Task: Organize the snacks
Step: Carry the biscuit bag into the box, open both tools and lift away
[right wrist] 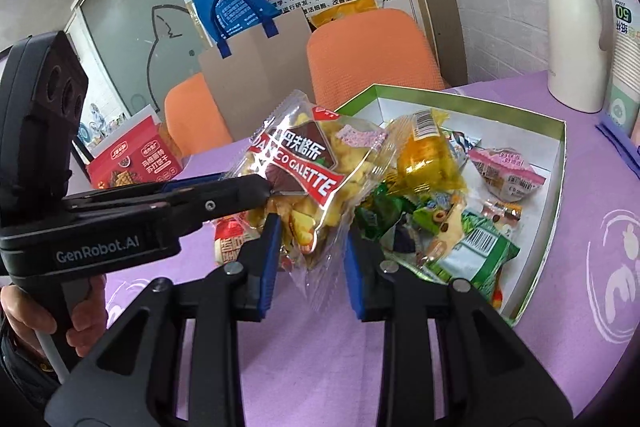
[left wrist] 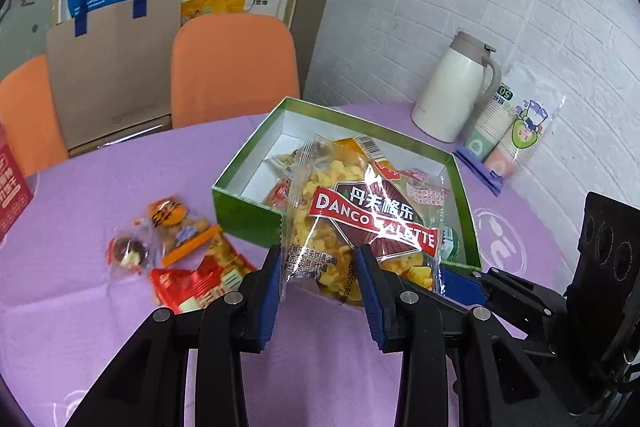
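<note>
A clear Danco Galette biscuit packet point(left wrist: 360, 203) point(right wrist: 304, 163) hangs above the purple table, at the near edge of the green box point(left wrist: 236, 205) point(right wrist: 480, 107). My left gripper point(left wrist: 319, 255) point(right wrist: 266, 189) is shut on the packet's lower left corner. The right gripper point(right wrist: 313, 227) point(left wrist: 448, 275) is shut on its lower right part. Inside the box lie several snacks: a yellow packet point(right wrist: 428, 163), a pink one point(right wrist: 504, 171) and a green one point(right wrist: 480, 251). Left of the box, an orange packet point(left wrist: 176, 223), a round chocolate point(left wrist: 126, 253) and a red packet point(left wrist: 200, 283) lie loose on the cloth.
A white thermos jug point(left wrist: 452, 87) point(right wrist: 576, 35) and a sleeve of paper cups point(left wrist: 516, 135) stand behind the box by the wall. A red carton point(right wrist: 132, 163) sits at the table's far left. Orange chairs point(left wrist: 236, 67) and a cardboard bag point(left wrist: 112, 67) stand beyond the table.
</note>
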Tool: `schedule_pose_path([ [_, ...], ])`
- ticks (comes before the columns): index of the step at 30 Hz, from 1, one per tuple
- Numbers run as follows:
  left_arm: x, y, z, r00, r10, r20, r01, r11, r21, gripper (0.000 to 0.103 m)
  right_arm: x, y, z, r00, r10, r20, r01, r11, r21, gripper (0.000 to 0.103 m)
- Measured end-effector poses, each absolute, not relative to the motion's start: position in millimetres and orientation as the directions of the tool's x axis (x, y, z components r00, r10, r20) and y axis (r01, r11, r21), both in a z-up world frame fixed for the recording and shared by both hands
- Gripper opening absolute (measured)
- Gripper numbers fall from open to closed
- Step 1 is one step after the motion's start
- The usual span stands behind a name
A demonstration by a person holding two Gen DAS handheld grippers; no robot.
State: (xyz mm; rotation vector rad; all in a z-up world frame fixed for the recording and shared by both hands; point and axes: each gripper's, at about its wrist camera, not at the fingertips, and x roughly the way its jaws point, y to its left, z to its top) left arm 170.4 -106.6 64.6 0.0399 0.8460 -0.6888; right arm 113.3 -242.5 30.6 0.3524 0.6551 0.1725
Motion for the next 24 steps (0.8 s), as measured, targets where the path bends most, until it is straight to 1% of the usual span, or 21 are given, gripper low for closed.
schedule_pose_path([
  [6, 201.8, -139.4, 62.9, 0.451, -0.542, -0.709, 0.588, 0.778, -0.22, 0.037, 144.4, -261.1, 25.8, 0.777, 0.258, -0.574, -0.025, 0.924, 0.381, 0.032],
  [10, 223.9, -148.1, 55.5, 0.45, -0.53, -0.718, 0.574, 0.788, -0.222, 0.037, 167.3, -267.5, 22.5, 0.767, 0.258, -0.588, -0.026, 0.928, 0.373, 0.033],
  [13, 239.7, -151.1, 49.7, 0.458, -0.52, -0.722, 0.559, 0.799, -0.221, 0.037, 184.8, -268.5, 14.7, 0.753, 0.227, -0.617, -0.009, 0.942, 0.337, 0.043],
  [15, 249.5, -152.7, 43.9, 0.462, -0.503, -0.73, 0.546, 0.81, -0.213, 0.037, 187.3, -266.5, 11.6, 0.748, 0.172, -0.641, 0.01, 0.962, 0.271, 0.046],
  [16, 253.7, -152.0, 40.3, 0.467, -0.493, -0.734, 0.536, 0.818, -0.209, 0.043, 184.6, -265.8, 11.4, 0.755, 0.165, -0.635, 0.002, 0.967, 0.253, 0.049],
  [17, 255.9, -153.0, 37.2, 0.468, -0.487, -0.738, 0.529, 0.823, -0.208, 0.048, 181.0, -265.0, 11.1, 0.759, 0.152, -0.633, 0.001, 0.972, 0.235, 0.057],
  [18, 256.3, -151.3, 34.4, 0.469, -0.485, -0.738, 0.523, 0.826, -0.211, 0.06, 177.9, -265.6, 9.4, 0.762, 0.14, -0.632, 0.006, 0.975, 0.223, 0.069],
  [19, 254.6, -148.1, 32.5, 0.474, -0.492, -0.73, 0.521, 0.825, -0.218, 0.071, 175.3, -266.1, 8.4, 0.765, 0.132, -0.63, 0.011, 0.976, 0.218, 0.074],
  [20, 253.1, -147.0, 31.2, 0.483, -0.493, -0.723, 0.516, 0.828, -0.22, 0.076, 172.2, -266.9, 6.8, 0.763, 0.132, -0.632, 0.015, 0.975, 0.221, 0.08],
  [21, 251.5, -144.6, 30.5, 0.497, -0.488, -0.718, 0.505, 0.835, -0.218, 0.085, 170.8, -268.0, 4.8, 0.758, 0.137, -0.638, 0.015, 0.974, 0.226, 0.08],
  [22, 249.6, -142.3, 30.2, 0.511, -0.479, -0.714, 0.491, 0.844, -0.214, 0.089, 169.0, -268.7, 3.5, 0.751, 0.141, -0.645, 0.016, 0.973, 0.232, 0.08],
  [24, 246.4, -140.7, 30.3, 0.518, -0.468, -0.716, 0.481, 0.851, -0.209, 0.089, 163.3, -269.8, 3.7, 0.746, 0.136, -0.651, 0.026, 0.972, 0.234, 0.081],
])
